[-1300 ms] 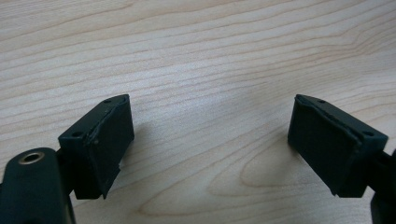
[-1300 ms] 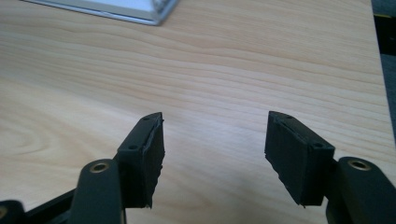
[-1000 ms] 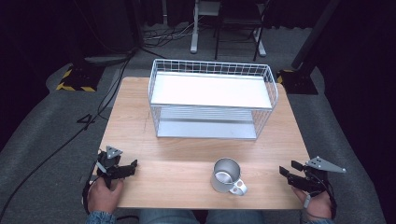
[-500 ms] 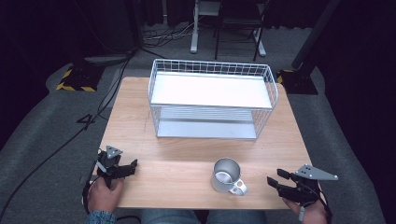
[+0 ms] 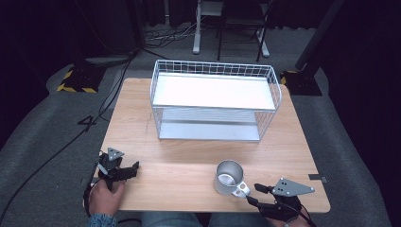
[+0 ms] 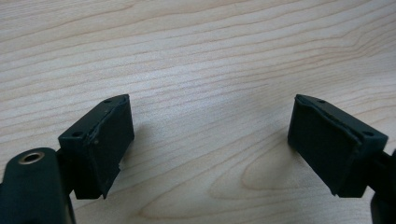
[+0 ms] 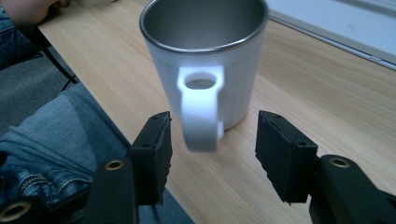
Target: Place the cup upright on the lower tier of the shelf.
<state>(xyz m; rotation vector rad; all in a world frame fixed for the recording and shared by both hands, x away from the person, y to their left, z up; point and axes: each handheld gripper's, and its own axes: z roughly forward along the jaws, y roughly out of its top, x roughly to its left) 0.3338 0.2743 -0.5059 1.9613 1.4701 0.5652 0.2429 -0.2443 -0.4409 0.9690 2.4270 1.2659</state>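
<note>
The shiny steel mug with a flat looped handle (image 5: 228,178) stands upright on the pale wooden desk (image 5: 189,156), near its front edge and right of the middle, in front of the white wire basket rack (image 5: 215,99); its handle points toward the right tool (image 5: 256,194), which lies just beside it at the desk's front edge; in the right gripper view the mug (image 7: 205,56) rises straight ahead, and its handle (image 7: 201,107) hangs in the gap between the two black jaws without either pad touching it; these jaws have just been closing yet stand apart, with clear space on both sides of the handle; the left tool (image 5: 131,169) rests low over the front left corner of the desk, well apart from the mug, held in the person's hand (image 5: 105,197); in the left gripper view its jaws stand wide apart above bare wood grain (image 6: 201,70), with nothing between them.
</note>
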